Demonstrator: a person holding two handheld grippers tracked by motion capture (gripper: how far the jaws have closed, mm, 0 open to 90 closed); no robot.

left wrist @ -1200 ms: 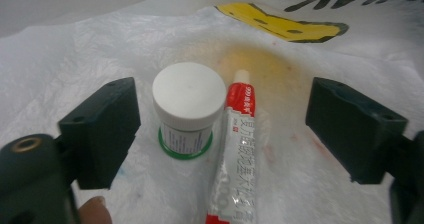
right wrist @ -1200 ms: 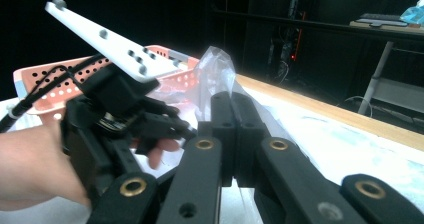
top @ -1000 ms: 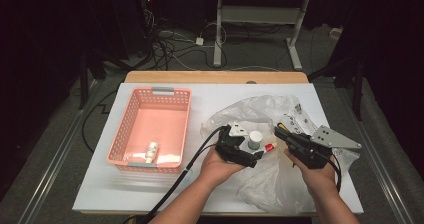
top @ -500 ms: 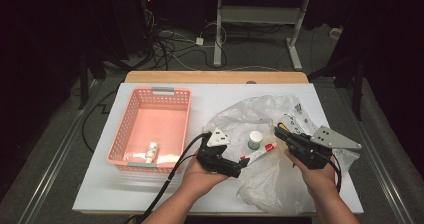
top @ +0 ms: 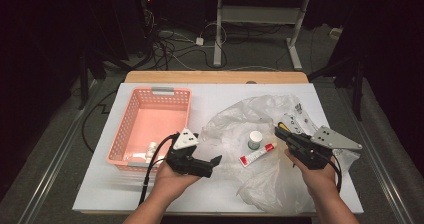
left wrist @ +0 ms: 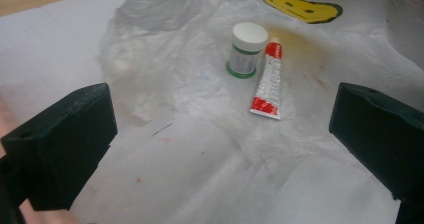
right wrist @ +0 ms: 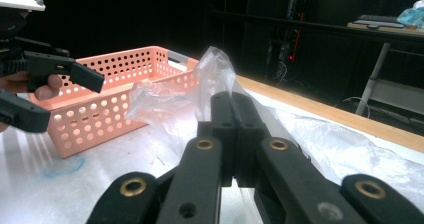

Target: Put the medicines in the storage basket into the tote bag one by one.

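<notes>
holding the left gripper point(top: 214, 163) low over the table point(top: 100, 194), you have its jaws spread wide with nothing between them, aimed at the items lying on the plastic bag point(left wrist: 200, 59). the right gripper point(right wrist: 232, 129) has its jaws pressed together on a pinch of the bag film, lifted off the surface. ahead of the left jaws, the red-and-white tube point(left wrist: 267, 81) lies flat on the bag, touching the small white-capped jar point(left wrist: 246, 49), which stands upright. the pink basket point(top: 131, 129) sits to the left, with small items already in it. judged step: approach for a pick from the bag. next, advance the left gripper, centre the jaws across the tube's width, lower them, then close. avoid nudging the jar, and keep the bag taut.
</notes>
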